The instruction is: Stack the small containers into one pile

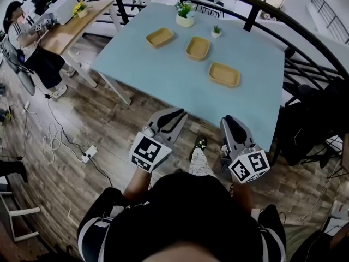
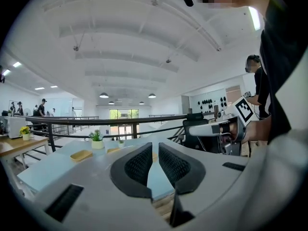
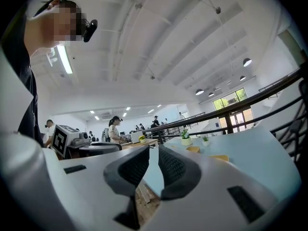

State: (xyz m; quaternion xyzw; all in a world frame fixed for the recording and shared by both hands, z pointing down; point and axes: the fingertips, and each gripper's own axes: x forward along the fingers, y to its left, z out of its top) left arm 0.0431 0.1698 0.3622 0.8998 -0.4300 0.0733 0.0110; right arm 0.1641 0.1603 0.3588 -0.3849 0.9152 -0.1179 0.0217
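Three shallow tan containers lie apart on the light blue table (image 1: 152, 70): a left one (image 1: 160, 37), a middle one (image 1: 197, 48) and a right one (image 1: 224, 74). Both grippers hang short of the table's near edge, over the wooden floor and close to the person's body. My left gripper (image 1: 174, 113) is shut with nothing in it, and my right gripper (image 1: 229, 120) is also shut and holds nothing. The left gripper view looks past the closed left gripper (image 2: 155, 149) to a container (image 2: 81, 155) far ahead. Beyond the right gripper (image 3: 153, 154), two containers (image 3: 193, 149) (image 3: 219, 157) show in the right gripper view.
Two small potted plants (image 1: 185, 14) (image 1: 216, 31) stand at the table's far side. A black railing (image 1: 256, 10) curves behind the table. A person sits at a wooden desk (image 1: 71, 29) at the left. Cables and a power strip (image 1: 87, 154) lie on the floor. A dark chair (image 1: 305, 119) stands at the right.
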